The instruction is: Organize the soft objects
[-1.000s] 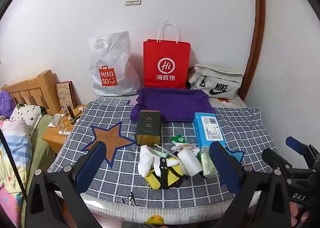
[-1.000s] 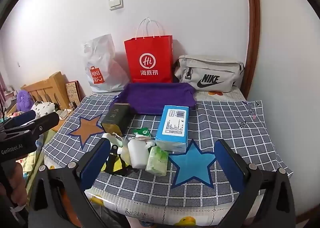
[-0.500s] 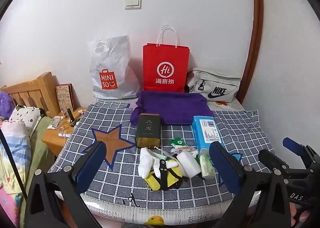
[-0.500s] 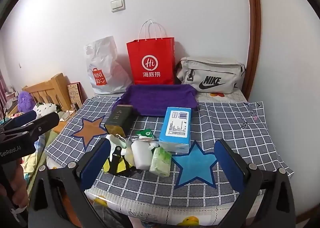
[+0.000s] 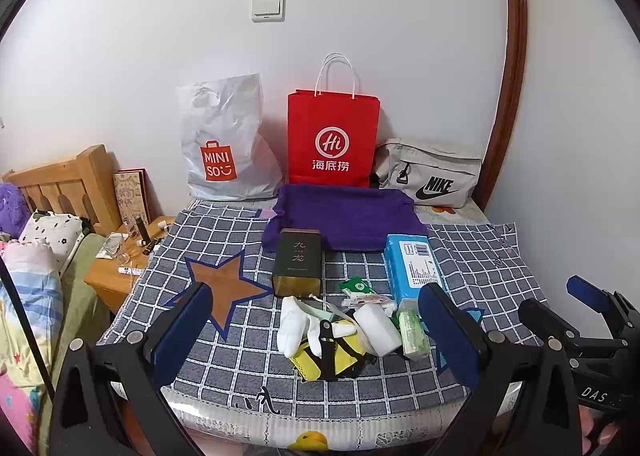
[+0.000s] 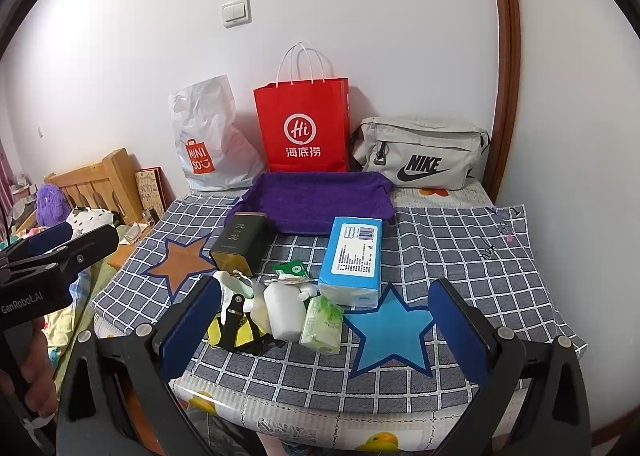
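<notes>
Both grippers gape wide, holding nothing: left gripper (image 5: pixel 320 326), right gripper (image 6: pixel 326 318). Lower centre, from left: limp white glove (image 5: pixel 294 322), best pinched mid-fold; light, squashy tissue pack (image 5: pixel 412 330), gripped across its sides

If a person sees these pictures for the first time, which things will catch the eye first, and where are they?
The bright red paper bag standing against the back wall draws the eye first, between the white Miniso bag and the grey Nike bag. In front of it lies a purple towel, and nearer, a heap of small items beside the blue tissue pack on the checked cloth.
</notes>
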